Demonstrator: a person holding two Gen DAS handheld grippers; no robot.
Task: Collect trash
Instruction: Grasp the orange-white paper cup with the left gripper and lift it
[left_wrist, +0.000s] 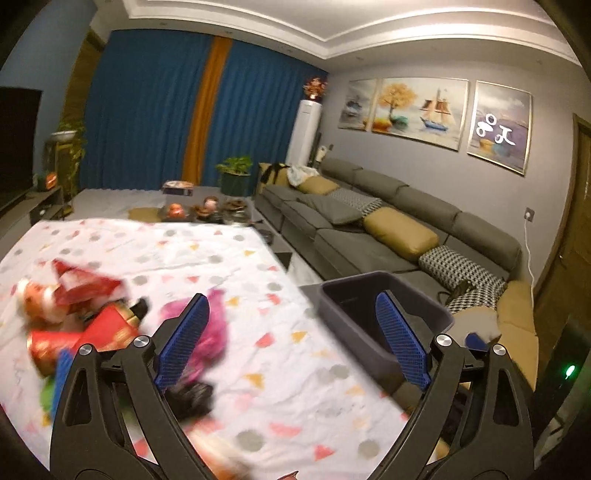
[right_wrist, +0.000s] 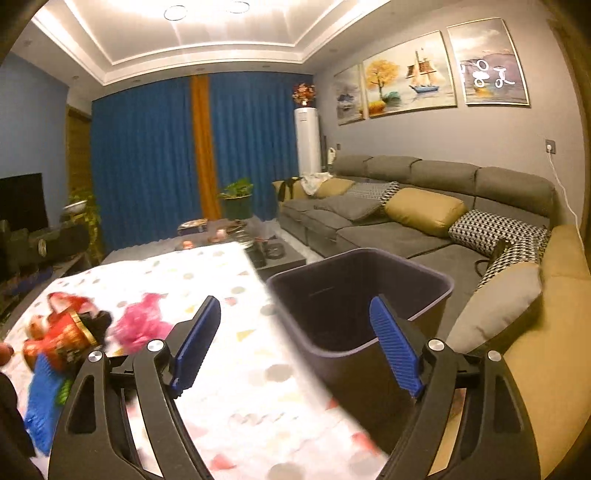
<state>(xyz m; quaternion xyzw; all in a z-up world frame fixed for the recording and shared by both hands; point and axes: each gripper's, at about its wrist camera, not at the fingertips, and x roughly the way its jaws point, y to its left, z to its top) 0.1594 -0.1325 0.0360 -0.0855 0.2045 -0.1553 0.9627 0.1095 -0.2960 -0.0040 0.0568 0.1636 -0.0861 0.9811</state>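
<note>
A dark grey trash bin (left_wrist: 384, 325) (right_wrist: 354, 299) stands off the right edge of a table under a white patterned cloth (left_wrist: 207, 258) (right_wrist: 236, 354). Trash lies at the table's left: red packets (left_wrist: 85, 288) (right_wrist: 62, 339), a crumpled pink wrapper (left_wrist: 214, 332) (right_wrist: 142, 323) and a dark piece (left_wrist: 192, 398). My left gripper (left_wrist: 291, 332) is open and empty above the cloth, with the pink wrapper by its left finger. My right gripper (right_wrist: 295, 343) is open and empty over the table's right edge, next to the bin. A blue gripper pad (right_wrist: 42, 398) shows at the lower left of the right wrist view.
A grey sofa (left_wrist: 388, 236) (right_wrist: 406, 221) with yellow and checked cushions runs along the right wall. A dark coffee table (left_wrist: 207, 210) (right_wrist: 236, 236) with dishes stands beyond the cloth. Blue curtains, a potted plant (left_wrist: 236, 173) and a TV (left_wrist: 14, 144) are farther off.
</note>
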